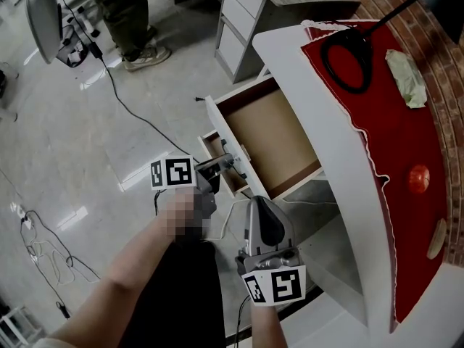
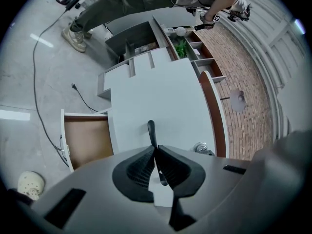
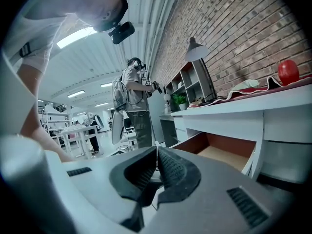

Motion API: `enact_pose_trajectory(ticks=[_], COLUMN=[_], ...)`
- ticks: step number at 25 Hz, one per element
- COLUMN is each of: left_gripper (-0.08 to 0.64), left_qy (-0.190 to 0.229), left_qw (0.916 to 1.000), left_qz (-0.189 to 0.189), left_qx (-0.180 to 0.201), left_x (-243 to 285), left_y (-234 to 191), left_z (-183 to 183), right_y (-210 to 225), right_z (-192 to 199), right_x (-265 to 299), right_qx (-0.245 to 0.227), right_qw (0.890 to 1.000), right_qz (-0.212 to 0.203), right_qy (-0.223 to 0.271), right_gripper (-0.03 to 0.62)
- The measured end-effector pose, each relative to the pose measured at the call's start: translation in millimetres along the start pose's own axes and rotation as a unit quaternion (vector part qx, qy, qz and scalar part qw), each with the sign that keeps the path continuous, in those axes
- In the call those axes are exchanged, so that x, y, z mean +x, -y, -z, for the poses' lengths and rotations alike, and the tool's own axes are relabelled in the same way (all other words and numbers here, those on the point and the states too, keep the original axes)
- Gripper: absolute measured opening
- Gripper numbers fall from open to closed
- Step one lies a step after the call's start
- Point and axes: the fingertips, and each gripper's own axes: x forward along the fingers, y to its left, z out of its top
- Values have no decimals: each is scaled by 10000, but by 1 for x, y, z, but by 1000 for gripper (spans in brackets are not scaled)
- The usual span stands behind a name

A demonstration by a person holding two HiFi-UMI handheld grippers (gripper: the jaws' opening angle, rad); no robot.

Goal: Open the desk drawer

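The white desk [image 1: 312,114] has its top drawer [image 1: 268,140] pulled far out, and the brown inside is bare. The same drawer shows in the left gripper view [image 2: 87,140] and the right gripper view [image 3: 219,152]. Beneath it a lower drawer [image 1: 215,147] stands a little way out. My left gripper [image 1: 230,162] is at that lower drawer's front, shut on its thin dark handle [image 2: 151,130], which sticks out between the pads. My right gripper [image 1: 262,205] hangs back below the drawers, apart from the desk. Its pads [image 3: 168,167] are pressed together with nothing between them.
A red mat [image 1: 406,122] covers the desk top and carries a black lamp base [image 1: 348,56], a green cloth [image 1: 406,78] and a red apple [image 1: 418,178]. A grey cabinet [image 1: 246,13] stands beyond the desk. A person's legs [image 1: 130,20] and cables [image 1: 123,107] are on the floor to the left.
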Motion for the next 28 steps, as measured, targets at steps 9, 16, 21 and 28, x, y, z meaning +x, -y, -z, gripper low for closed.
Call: enact_pose_trajectory(ticks=[9,16,21,28], left_gripper=[31,32,32,34], left_qy=[-85,-16,39,351], left_qw=[9996,9996,9996,9969], left_qz=[-247,-143,-47,2], left_qx=[-47,-222,-284,-706], left_x=[-2,-1,-2,-11], left_y=[-36,-46,-54,-75], left_z=[7,9,10,10], right_y=[7,6,5,6], right_z=[10,21,21,28], right_x=[2,5,9,10], right_qx=[75,154,128,114], right_qw=[10000,9998,9998,9996], right_qz=[-12,-68,-110,-119], right_qy=[-40,-136,-146,-208], right_gripper=[18,18,18,18])
